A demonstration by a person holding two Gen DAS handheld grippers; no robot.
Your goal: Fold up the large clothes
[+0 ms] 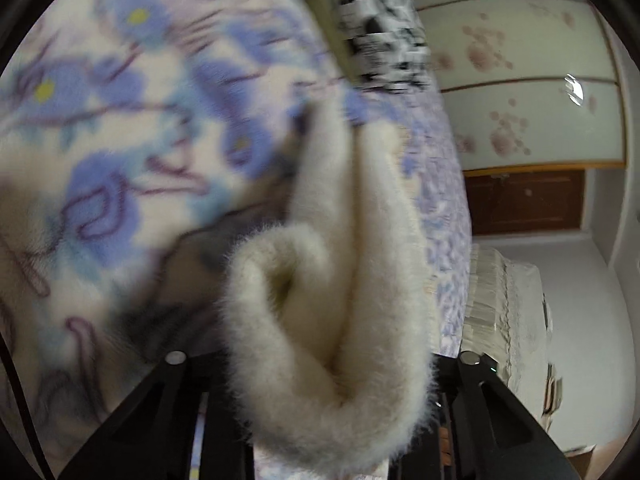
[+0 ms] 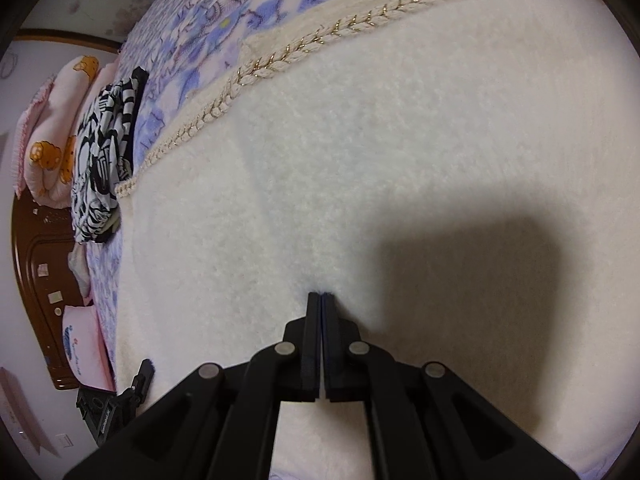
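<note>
A large cream fleece garment (image 2: 360, 160) with a braided gold-thread trim (image 2: 280, 64) lies spread on the bed. My right gripper (image 2: 321, 294) is shut, its tips pressed down on the fleece with nothing held between them. In the left wrist view a thick bunched fold of the same cream fleece (image 1: 332, 312) fills the space between my left gripper's arms and is lifted off the bed. The left fingertips are hidden under the fleece. My left gripper also shows at the lower left of the right wrist view (image 2: 120, 400).
The bed has a purple and blue flowered sheet (image 1: 100, 120). A black-and-white patterned garment (image 2: 104, 152) lies at the bed's far side, beside pink bedding (image 2: 52, 136). A brown wooden headboard (image 2: 36, 272) and a flowered wardrobe (image 1: 520, 80) stand beyond.
</note>
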